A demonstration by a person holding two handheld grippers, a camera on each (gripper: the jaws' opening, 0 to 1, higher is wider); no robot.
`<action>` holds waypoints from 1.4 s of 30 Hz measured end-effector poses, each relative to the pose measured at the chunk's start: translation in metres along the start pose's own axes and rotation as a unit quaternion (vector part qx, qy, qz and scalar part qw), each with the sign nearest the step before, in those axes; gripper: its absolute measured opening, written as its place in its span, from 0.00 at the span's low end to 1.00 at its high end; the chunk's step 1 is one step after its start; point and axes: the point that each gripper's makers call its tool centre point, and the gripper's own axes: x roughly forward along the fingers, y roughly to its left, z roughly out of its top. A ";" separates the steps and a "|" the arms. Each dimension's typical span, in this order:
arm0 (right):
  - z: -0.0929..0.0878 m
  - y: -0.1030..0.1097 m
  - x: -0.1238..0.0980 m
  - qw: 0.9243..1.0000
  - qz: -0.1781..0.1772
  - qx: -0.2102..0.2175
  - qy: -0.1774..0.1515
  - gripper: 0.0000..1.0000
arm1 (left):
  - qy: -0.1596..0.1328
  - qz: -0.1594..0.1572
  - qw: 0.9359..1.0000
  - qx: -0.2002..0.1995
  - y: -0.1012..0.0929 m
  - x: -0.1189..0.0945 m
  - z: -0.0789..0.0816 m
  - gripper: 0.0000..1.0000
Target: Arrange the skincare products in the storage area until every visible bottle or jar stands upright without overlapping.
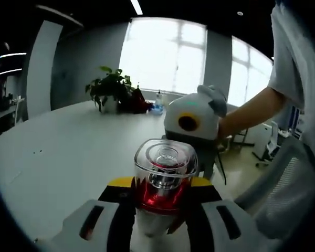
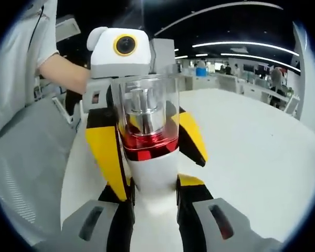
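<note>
mid-air handover of the white pump bottle with red metallic collar and clear plastic cap (image 2: 148, 142), held above the white tabletop (image 2: 262, 157), not yet standing anywhere. best done by settling on one holder before moving: keep one grip firm on the white body below the collar, loosen the other only once the bottle is steady, then lower it straight down, base flat, onto bare table so it ends upright and apart from anything else. worth avoiding any squeeze on the clear cap, likely to pop off or slip. right gripper (image 2: 152, 197) closed part-way on the white lower body, yellow-and-black jaws pressing each side. left gripper (image 1: 161, 207) likewise closed on the same bottle (image 1: 165, 181), jaws flanking the red collar zone; seen from the right gripper view, coming in from beyond the bottle (image 2: 147, 131). potted green plant (image 1: 111, 86) at far table edge, well apart.
</note>
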 end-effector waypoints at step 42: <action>0.013 0.005 -0.045 0.987 -0.113 0.107 -0.028 0.76 | 0.047 0.090 0.993 -0.051 0.002 -0.062 -0.014 0.77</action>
